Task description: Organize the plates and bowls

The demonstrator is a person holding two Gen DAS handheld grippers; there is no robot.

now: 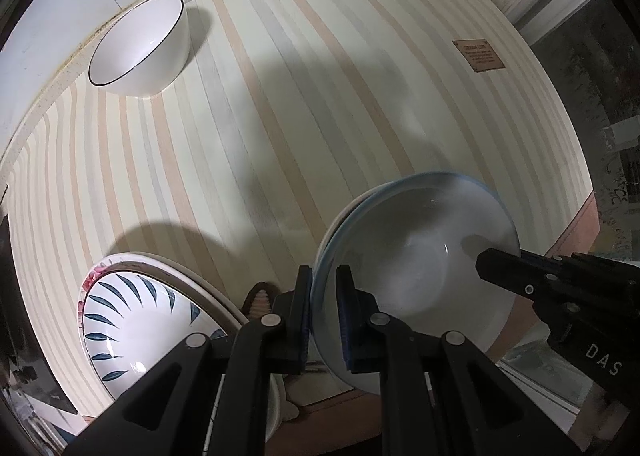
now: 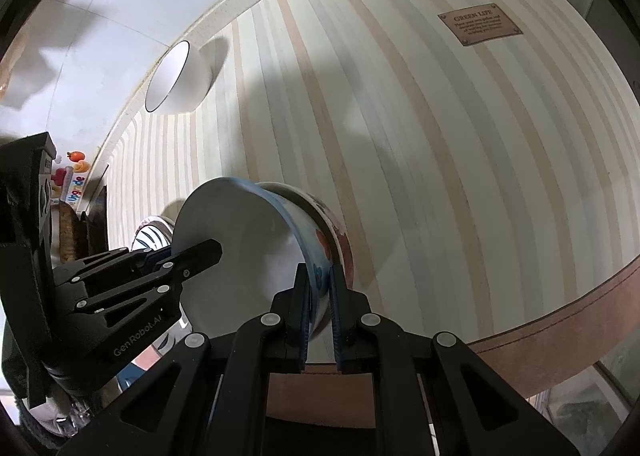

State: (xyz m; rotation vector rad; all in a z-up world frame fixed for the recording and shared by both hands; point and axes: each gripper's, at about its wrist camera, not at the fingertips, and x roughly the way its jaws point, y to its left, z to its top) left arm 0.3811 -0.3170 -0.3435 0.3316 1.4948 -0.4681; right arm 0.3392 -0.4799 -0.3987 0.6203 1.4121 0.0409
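Now both claws, left (image 1: 323, 280) and right (image 2: 320, 276), clamped on glossy round blue-rimmed bowl (image 1: 416, 256) rim.

A bowl (image 1: 138, 46) sits at the mat's (image 1: 280, 116) far edge, well apart from the stacked bowls (image 1: 420, 256).

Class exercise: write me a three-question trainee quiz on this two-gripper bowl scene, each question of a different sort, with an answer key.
1. True or false: both grippers grip the rim of the same blue-rimmed bowl.
2. Which dish stands alone near the wall? A) black-rimmed white bowl B) leaf-patterned bowl C) a glass
3. Fill in: the brown label on the striped mat reads "GREEN ____".

Key: 1 true: left gripper and right gripper clamp opposite sides. 2 A. 3 LIFE.
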